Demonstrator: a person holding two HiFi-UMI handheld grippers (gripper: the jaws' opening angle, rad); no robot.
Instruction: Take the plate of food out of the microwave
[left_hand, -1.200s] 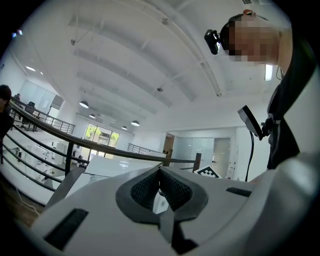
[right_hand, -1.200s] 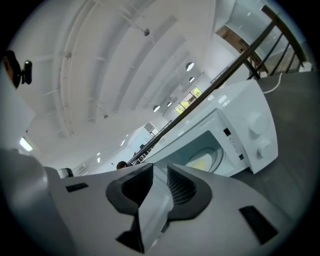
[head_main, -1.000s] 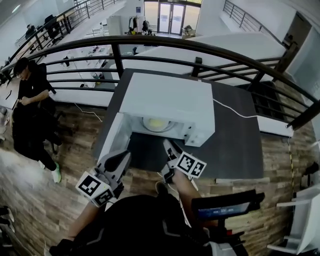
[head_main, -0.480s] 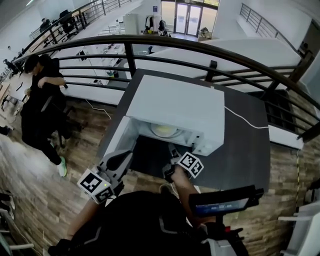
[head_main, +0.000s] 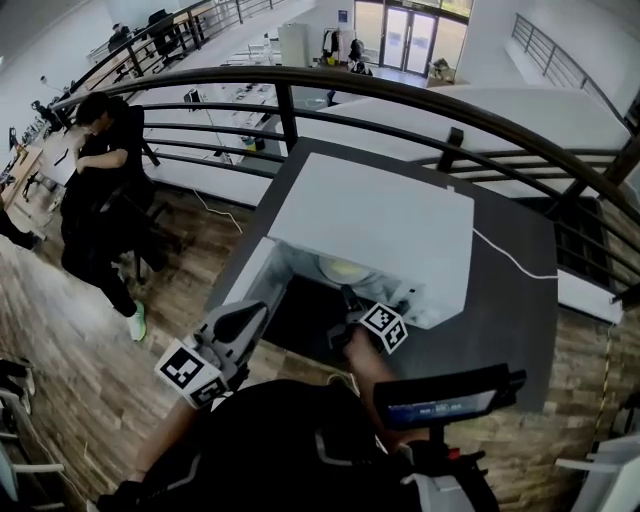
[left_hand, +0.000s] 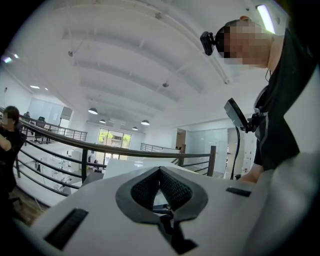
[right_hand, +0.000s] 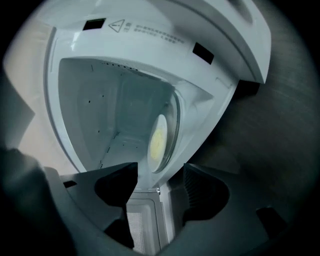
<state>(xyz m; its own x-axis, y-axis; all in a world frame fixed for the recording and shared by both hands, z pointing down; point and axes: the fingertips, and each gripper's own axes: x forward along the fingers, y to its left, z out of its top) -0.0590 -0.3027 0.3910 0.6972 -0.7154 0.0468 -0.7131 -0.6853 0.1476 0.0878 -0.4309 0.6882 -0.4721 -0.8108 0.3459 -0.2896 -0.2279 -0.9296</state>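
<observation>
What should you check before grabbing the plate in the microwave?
1. The door of the microwave is open: ok.
2. The plate with yellow food shows inside: ok.
3. Jaws of the right gripper apart, just been opening, gripping nothing: ok.
4. That gripper has reached the plate: not ok, it sits at the opening.
5. The left gripper is shut, empty, off to the side: ok.
6. Plate cool enough: cannot tell.

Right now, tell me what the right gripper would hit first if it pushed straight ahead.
Most likely the plate of food inside the open microwave. The right gripper, fingers just opened and empty, points into the cavity at it; depth is unclear, so the front sill may come first.
</observation>
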